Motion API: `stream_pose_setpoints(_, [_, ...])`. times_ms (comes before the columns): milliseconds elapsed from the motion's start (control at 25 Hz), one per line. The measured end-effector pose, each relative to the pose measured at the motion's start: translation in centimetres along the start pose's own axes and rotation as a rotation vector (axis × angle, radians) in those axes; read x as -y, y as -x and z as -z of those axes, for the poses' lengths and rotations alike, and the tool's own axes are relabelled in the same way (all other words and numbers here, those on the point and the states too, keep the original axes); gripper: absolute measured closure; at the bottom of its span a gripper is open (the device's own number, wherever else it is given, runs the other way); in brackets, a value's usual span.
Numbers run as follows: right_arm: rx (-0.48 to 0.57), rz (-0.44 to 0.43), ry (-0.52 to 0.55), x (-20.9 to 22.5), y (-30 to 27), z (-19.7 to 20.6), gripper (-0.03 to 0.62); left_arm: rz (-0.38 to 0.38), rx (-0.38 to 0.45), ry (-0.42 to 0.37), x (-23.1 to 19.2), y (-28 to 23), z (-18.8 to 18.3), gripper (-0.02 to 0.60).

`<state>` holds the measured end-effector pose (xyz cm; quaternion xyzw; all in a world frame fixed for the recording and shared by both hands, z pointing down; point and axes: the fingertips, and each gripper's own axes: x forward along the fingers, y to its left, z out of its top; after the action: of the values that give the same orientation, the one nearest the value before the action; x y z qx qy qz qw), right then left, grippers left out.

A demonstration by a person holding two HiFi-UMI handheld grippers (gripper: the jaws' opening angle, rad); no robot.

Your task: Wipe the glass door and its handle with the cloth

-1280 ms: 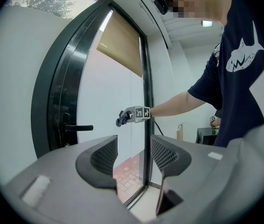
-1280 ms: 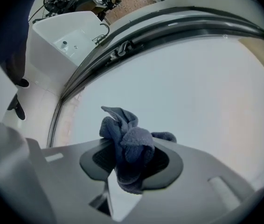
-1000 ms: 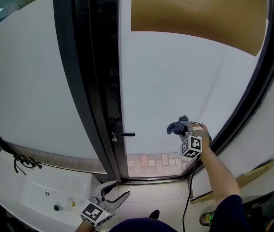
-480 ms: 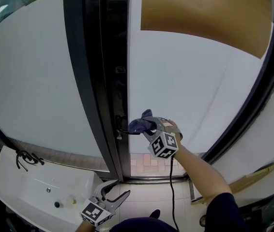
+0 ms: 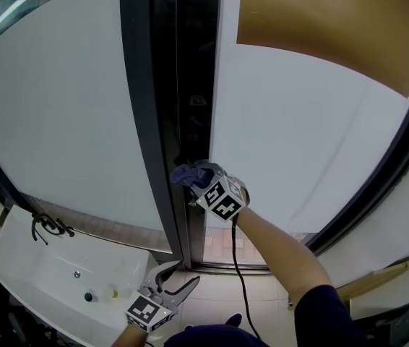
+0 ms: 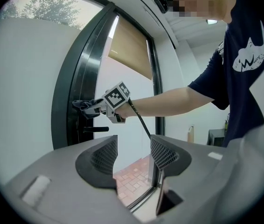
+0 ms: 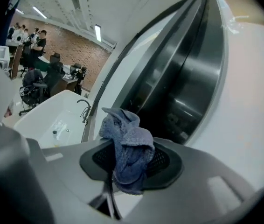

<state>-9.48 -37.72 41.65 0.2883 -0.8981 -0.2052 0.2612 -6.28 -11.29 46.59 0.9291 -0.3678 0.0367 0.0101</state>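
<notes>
Right gripper (image 5: 199,182) clamps cloth (image 5: 187,173) pointing at door frame (image 5: 147,121)

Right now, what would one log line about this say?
right gripper: shut on blue cloth | cloth: at dark door frame, above handle | left gripper: open, empty, held low

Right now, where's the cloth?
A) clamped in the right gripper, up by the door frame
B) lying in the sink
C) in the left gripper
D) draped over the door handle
A: the right gripper has its jaws shut on the blue cloth, held up at the dark door frame. The left gripper hangs low with its jaws apart and nothing between them.
</notes>
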Motion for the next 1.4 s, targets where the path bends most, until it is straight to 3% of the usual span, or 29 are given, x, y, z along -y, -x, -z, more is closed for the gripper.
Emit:
stream_pose_setpoints(320, [-0.110, -0.107, -0.039, -3.3, -2.8, 2.6, 0.450, -0.025, 0.005, -0.014, -1.9, -1.7, 0.0, 0.365])
stream_pose_setpoints(680, [-0.234, -0.204, -0.009, -3.9, -1.0, 4.9, 0.450, 0.019, -0.005, -0.006, -1.3, -3.5, 0.2, 0.365])
stream_pose_setpoints(960, [-0.273, -0.208, -0.012, -2.4, 2.0, 8.1, 0.450, 0.030, -0.004, -0.016, -1.2, -3.9, 0.2, 0.365])
stream_pose_setpoints(1240, [-0.350, -0.166, 0.127, -1.3, 4.5, 11.3, 0.448, 0.038, -0.003, -0.020, -1.0, -3.8, 0.1, 0.365])
stream_pose_setpoints(1400, [-0.445, -0.132, 0.193, -0.4, 5.7, 14.3, 0.448, 0.037, -0.003, -0.020, -1.0, -3.4, 0.2, 0.365])
